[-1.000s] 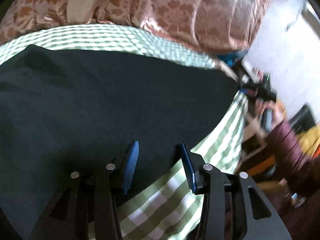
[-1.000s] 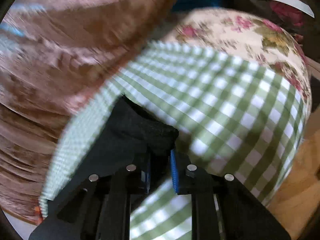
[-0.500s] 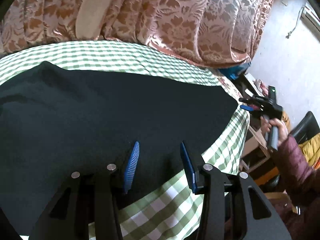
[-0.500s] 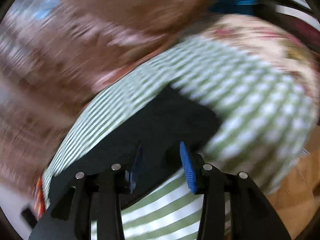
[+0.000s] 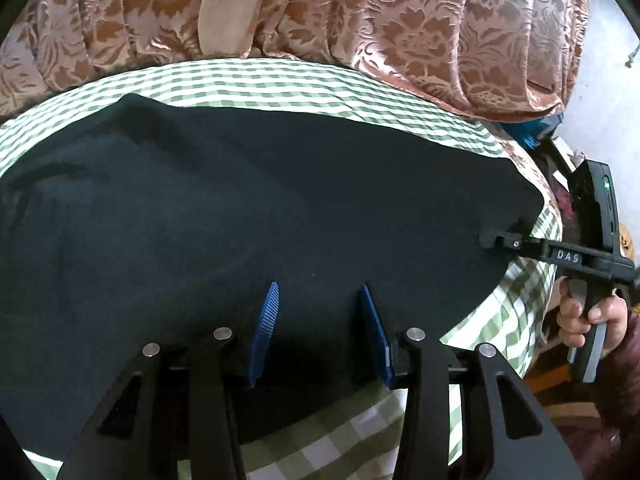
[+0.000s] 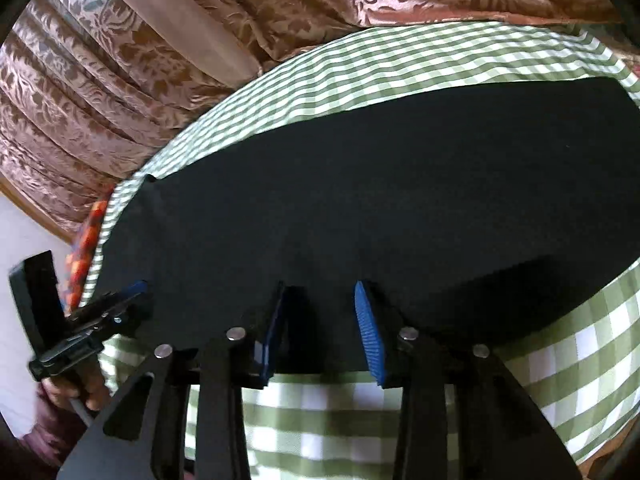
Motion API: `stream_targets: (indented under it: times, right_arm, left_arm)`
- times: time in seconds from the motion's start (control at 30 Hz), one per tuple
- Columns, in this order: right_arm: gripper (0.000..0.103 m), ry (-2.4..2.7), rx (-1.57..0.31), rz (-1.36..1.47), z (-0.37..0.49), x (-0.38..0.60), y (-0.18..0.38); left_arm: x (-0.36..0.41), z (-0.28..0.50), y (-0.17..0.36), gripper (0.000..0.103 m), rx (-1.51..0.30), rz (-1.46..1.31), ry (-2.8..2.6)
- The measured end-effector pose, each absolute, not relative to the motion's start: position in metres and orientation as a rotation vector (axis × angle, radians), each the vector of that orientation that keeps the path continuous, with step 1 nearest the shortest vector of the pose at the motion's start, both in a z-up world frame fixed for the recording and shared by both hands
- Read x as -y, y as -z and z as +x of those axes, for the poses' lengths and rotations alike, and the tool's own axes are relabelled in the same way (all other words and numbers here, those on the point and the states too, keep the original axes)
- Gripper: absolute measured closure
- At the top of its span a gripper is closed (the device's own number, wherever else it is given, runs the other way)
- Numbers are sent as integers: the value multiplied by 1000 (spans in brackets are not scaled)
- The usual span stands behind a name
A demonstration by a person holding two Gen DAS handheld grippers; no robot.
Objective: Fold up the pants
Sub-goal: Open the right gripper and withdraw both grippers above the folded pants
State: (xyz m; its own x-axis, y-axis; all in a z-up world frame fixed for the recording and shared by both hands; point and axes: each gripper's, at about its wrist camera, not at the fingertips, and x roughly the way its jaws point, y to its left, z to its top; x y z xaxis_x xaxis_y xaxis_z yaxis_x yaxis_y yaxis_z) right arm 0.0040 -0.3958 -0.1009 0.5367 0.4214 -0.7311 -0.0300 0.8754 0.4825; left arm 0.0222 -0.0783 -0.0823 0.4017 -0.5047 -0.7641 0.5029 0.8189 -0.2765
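Fingers [image 5: 267, 322] of the left gripper [image 5: 318, 330] stand apart with nothing between them, poised over the near edge of the pants [image 5: 248, 216]. Those of the right gripper [image 6: 326, 326] are likewise spread, blue pads over the near hem of the pants [image 6: 400, 184]; a second ago they were pinched on a bunched corner of the cloth, which has since been let go. The dark pants now lie flat and smooth, stretching away ahead of both pairs of fingers across the green checked cloth [image 5: 280, 84] covering the desk, where earlier the right end was crumpled and lifted. In the left view the right gripper [image 5: 490, 239] has come in from the side to touch the pants' far right end, held by a hand [image 5: 588, 320]. In the right view the left gripper [image 6: 136, 292] sits at the left end. Behind the desk hangs a brown flowered curtain [image 5: 400, 20]. Both views, blurred earlier, are sharp now.
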Motion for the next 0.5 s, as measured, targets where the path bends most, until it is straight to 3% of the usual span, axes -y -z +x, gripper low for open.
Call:
stream_targets:
  times: [0.03, 0.1, 0.3, 0.5]
  right_arm:
    - [56, -295, -975, 440, 4, 396, 97]
    - [55, -299, -966, 415, 3, 394, 87]
    - [55, -424, -909, 378, 35, 355, 60]
    - [59, -464, -979, 221, 98, 279, 77]
  left_arm:
    - [77, 20, 79, 53, -957, -4, 648]
    - [68, 14, 72, 43, -925, -38, 673]
    - [45, 16, 64, 43, -889, -90, 632]
    - [34, 23, 75, 43, -902, -58, 517]
